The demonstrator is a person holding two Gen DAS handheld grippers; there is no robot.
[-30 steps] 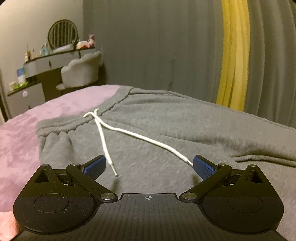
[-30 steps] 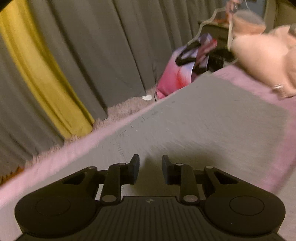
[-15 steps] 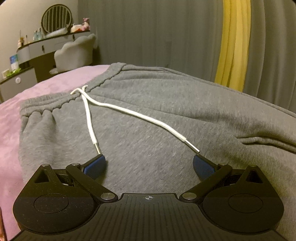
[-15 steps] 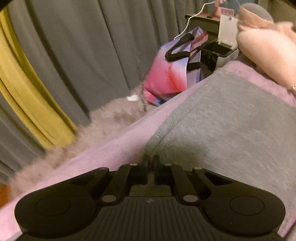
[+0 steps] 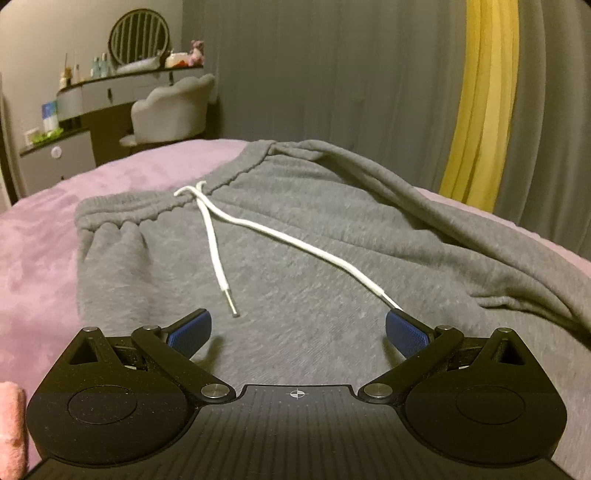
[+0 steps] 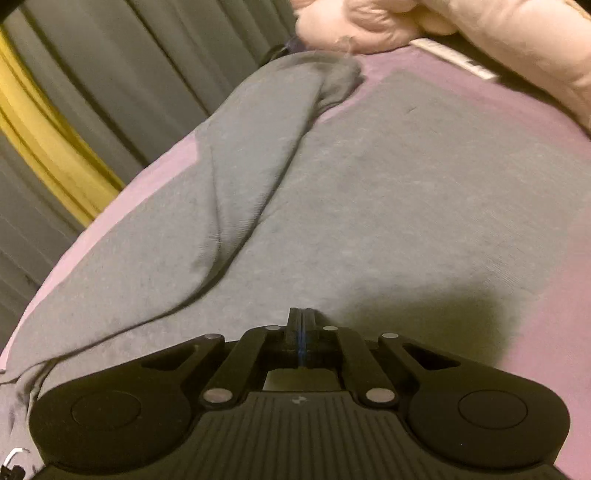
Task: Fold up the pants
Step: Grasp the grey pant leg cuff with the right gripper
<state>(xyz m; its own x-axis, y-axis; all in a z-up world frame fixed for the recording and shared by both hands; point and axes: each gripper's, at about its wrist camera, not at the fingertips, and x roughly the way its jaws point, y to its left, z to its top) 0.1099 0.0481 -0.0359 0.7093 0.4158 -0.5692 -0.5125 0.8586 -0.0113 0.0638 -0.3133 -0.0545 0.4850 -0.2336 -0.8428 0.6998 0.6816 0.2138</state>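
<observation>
Across the purple bed cover (image 5: 33, 258) your grey pants (image 5: 314, 266) lie spread out, the elastic waistband (image 5: 155, 210) at the far left of the left wrist view. From the waistband a white drawstring (image 5: 280, 238) runs in two strands toward you over the front of the pants: one ends in a metal tip just ahead of your left gripper (image 5: 298, 330), the other reaches the blue pad of the right-hand finger (image 5: 406, 334). Your left fingers stand wide apart and hold nothing; they hover low over the fabric below the waistband. Along the right side of that view, a long fold of the pants is raised into a ridge (image 5: 461, 229) that slopes down toward the bed's edge.

Your right gripper (image 6: 301, 332) has its fingers pressed together, with only a thin blue line showing between the pads. You cannot tell from this view whether any fabric is caught between them, since the tips sit right against the grey cloth. Ahead of them the pants (image 6: 388, 192) stretch away, with a folded-over strip of leg (image 6: 258, 147) lying along the left and ending in a bunched cuff. Pale pink bedding (image 6: 480, 33) is heaped beyond the pants. Grey curtains (image 5: 351, 74) with a yellow panel (image 5: 480, 103) hang behind the bed, and a dressing table (image 5: 92, 96) with a round mirror and a padded chair (image 5: 173, 107) stands at the far left.
</observation>
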